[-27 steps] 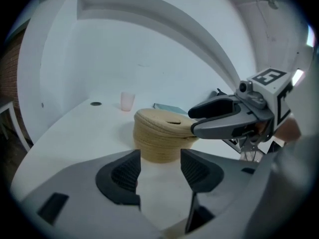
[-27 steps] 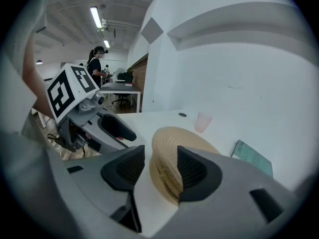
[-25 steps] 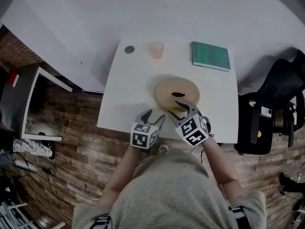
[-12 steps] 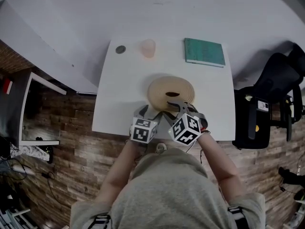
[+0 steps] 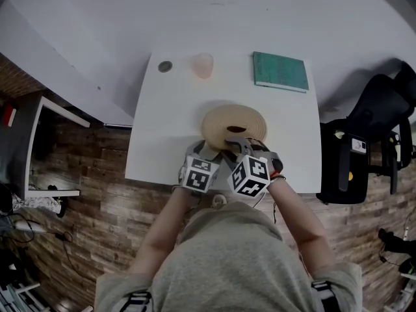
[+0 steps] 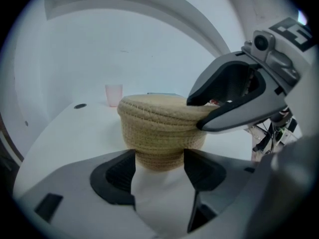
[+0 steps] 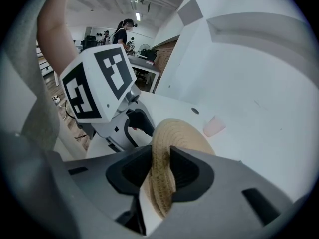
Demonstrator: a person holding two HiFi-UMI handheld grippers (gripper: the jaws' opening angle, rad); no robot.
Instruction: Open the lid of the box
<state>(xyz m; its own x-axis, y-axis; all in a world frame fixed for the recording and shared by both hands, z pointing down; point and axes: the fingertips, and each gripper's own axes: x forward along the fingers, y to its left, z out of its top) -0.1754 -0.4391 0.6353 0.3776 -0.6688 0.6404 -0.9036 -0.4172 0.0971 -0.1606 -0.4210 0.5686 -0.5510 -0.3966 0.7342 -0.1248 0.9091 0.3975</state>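
A round woven box (image 5: 234, 123) with a woven lid (image 7: 174, 133) stands on the white table (image 5: 162, 129), near its front edge. My left gripper (image 6: 159, 168) is low at the box's near-left side. Its jaws stand wide, and the box's base (image 6: 159, 156) sits at their tips without being pinched. My right gripper (image 7: 160, 171) comes in from the near side at lid height. Its jaws are closing, and the lid's rim stands edge-on between the pads, touching both. In the head view both grippers (image 5: 205, 149) (image 5: 239, 145) crowd the box's front edge.
At the table's far edge are a pink cup (image 5: 203, 64), a small dark disc (image 5: 165, 66) and a green book (image 5: 281, 71). A black chair (image 5: 377, 135) stands to the right of the table, and a white shelf unit (image 5: 52, 142) to the left. People stand far off in the room.
Both grippers have moved in against the box's near side. The right jaws have narrowed onto the lid's rim, and the left jaws have spread wider.
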